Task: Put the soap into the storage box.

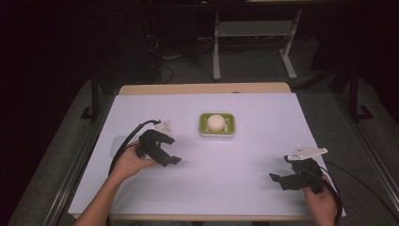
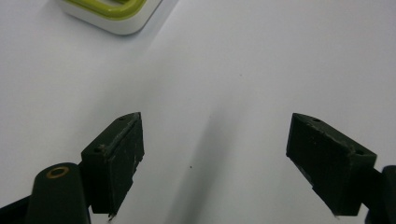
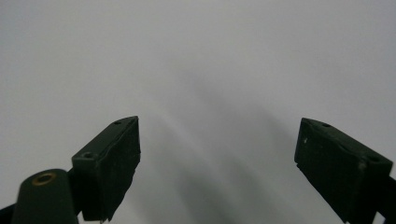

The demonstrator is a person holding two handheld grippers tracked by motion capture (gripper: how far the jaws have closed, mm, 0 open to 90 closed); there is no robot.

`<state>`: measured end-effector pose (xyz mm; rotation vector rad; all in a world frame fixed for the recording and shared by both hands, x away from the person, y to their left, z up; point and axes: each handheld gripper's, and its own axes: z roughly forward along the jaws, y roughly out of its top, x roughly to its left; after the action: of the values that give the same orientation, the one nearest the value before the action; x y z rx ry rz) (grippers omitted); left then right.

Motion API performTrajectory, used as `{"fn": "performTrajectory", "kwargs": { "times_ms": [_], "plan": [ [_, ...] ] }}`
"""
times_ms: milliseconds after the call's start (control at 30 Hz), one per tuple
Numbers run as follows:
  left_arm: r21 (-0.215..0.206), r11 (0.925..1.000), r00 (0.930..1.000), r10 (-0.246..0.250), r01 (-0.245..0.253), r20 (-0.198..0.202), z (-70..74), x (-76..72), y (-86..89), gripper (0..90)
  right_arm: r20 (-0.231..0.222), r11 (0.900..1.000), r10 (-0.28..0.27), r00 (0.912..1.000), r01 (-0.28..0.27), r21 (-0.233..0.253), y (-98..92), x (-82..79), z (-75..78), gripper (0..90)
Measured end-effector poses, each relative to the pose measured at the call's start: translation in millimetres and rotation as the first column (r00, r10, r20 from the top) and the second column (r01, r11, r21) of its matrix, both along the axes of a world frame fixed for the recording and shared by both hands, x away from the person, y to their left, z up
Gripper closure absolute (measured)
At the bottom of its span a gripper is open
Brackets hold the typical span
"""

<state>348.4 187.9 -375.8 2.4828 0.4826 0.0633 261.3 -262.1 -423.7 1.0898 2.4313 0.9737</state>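
White sheeting covers the desk (image 1: 244,179), with a strip of pale wood showing along its far edge and a dark room with metal frame legs behind it. On the sheet sits a small square dish (image 1: 216,125), white outside with a lime-green inner rim and rounded corners, and in its middle rests a smooth, cream-coloured ball (image 1: 216,122), matte and unmarked. The dish lies ahead of the left claw (image 1: 170,159) and a little to its right, near it but apart; in the left gripper view a corner of the dish (image 2: 122,14) shows at the top edge, beyond the claw (image 2: 215,140) and off to its left-hand jaw's side. The left claw is released, its two black jaws spread wide over bare sheet, nothing between them. The right claw (image 1: 277,179) is well apart from the dish, back toward the person's edge of the desk; the dish stands far ahead and to its left. In the right gripper view this claw (image 3: 217,144) is likewise released, jaws wide apart above plain white sheet. A hand grips each tool from below, cables trailing behind.
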Motion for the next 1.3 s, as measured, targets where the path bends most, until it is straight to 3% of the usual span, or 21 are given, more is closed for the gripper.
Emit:
{"fn": "performTrajectory", "kwargs": {
  "times_ms": [500, 900, 1300],
  "plan": [
    [-0.041, 0.9987, 0.9993, 0.032, -0.032, 0.020, -6.2, -19.0, 19.1, 18.1, -0.001, 1.000, -0.002, 1.0000, 0.002, -0.008, 1.1, 0.0, -0.2, 13.6],
    [-0.033, 0.9988, 0.9986, 0.037, -0.036, 0.039, -8.0, -28.5, 30.0, 17.7, -0.003, 1.000, -0.010, 0.9999, 0.010, -0.005, 2.8, -0.6, -0.2, 13.6],
    [-0.058, 0.9962, 0.9970, 0.067, -0.065, 0.038, -15.9, -41.1, 42.9, 17.7, -0.007, 1.000, -0.008, 0.9999, 0.007, -0.009, 4.2, -1.0, -1.0, 13.6]
  ]
}}
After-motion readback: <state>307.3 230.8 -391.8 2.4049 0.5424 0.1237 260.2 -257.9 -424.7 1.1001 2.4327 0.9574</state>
